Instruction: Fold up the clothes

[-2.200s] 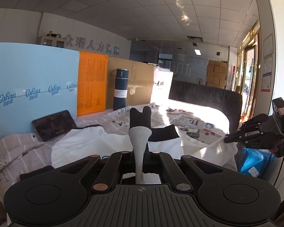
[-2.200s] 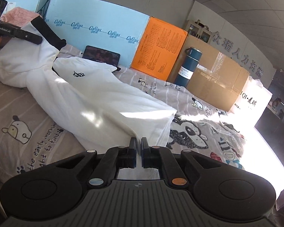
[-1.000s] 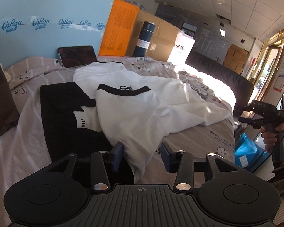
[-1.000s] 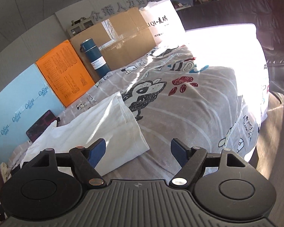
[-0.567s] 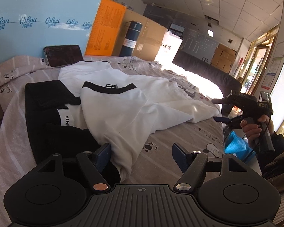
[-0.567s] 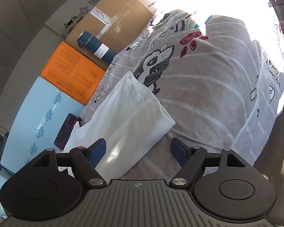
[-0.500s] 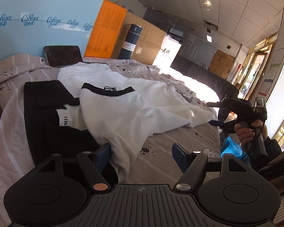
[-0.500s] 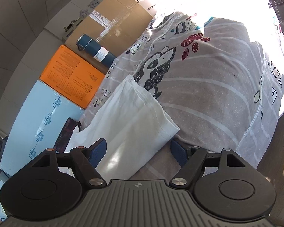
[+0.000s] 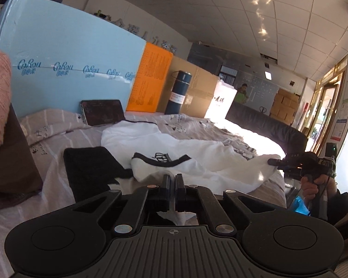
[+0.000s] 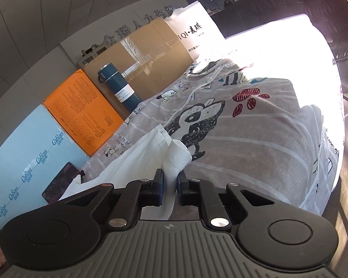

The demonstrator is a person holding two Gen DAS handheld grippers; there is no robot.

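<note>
A white T-shirt with a black collar and black sleeve lies rumpled on the cartoon-print bed sheet. My left gripper is shut on the shirt's near edge below the collar, and white cloth shows under its fingers. My right gripper is closing its jaws on the shirt's hem corner, with cloth filling the gap between the pads. In the left wrist view, the right gripper sits at the far hem, held by a hand.
Against the back stand a blue foam board, an orange board, a blue flask and a cardboard box. A dark tablet leans there. Pink and brown clothes lie left. The bed's edge drops off right.
Both grippers went from wide open to closed on the white shirt, the left near the collar side and the right at the hem corner. The shirt now bunches up between them.
</note>
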